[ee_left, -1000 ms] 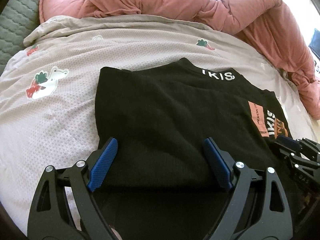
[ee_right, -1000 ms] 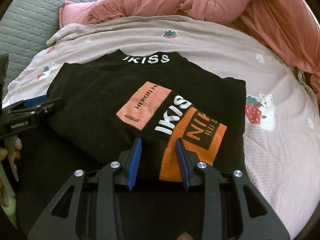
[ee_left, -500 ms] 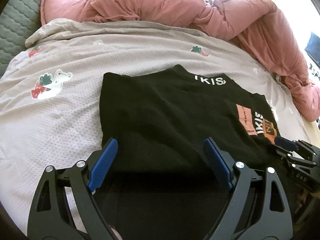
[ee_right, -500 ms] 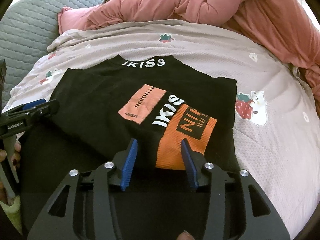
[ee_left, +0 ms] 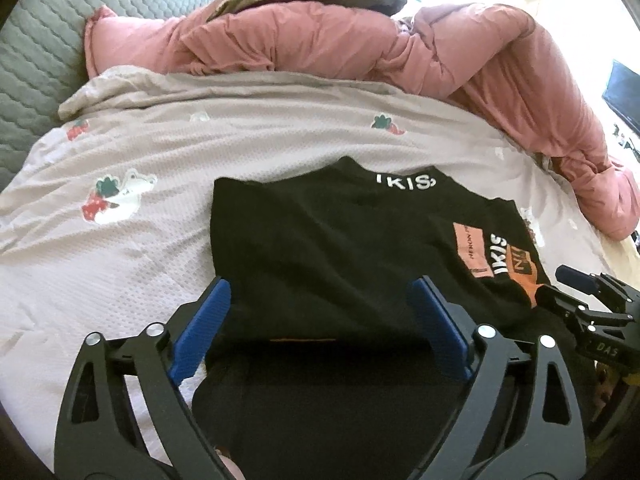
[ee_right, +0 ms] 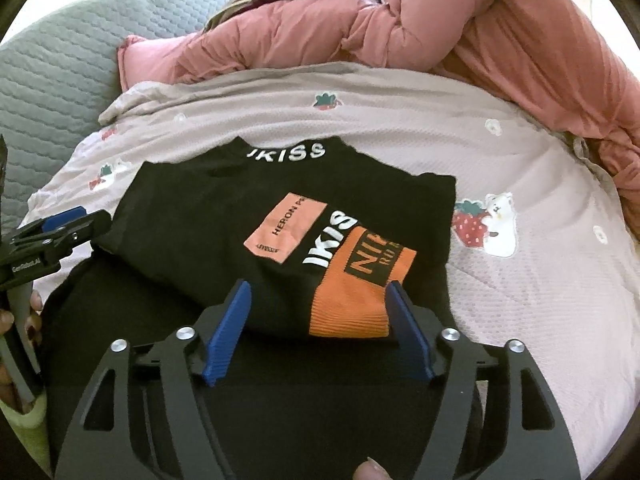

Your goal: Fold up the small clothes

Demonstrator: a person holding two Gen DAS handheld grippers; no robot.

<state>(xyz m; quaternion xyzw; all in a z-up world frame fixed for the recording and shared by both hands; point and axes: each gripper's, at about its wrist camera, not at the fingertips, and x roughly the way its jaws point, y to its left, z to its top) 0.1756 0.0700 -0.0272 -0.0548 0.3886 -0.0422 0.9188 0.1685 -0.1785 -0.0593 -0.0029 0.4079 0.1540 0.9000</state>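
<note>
Both grippers, left gripper [ee_left: 320, 320] and right gripper [ee_right: 320, 326], stood wide apart, holding nothing, at lower centre, near the folded black shirt [ee_right: 280, 220] on the bedsheet [ee_right: 520, 300].

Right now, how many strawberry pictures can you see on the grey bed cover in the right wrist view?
3. One strawberry beyond the black garment; one strawberry with a bear to its right; one to its left. More may be hidden under the garment.

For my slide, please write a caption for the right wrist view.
Open right tool above the near edge of a folded black shirt on a strawberry-print sheet.
</note>
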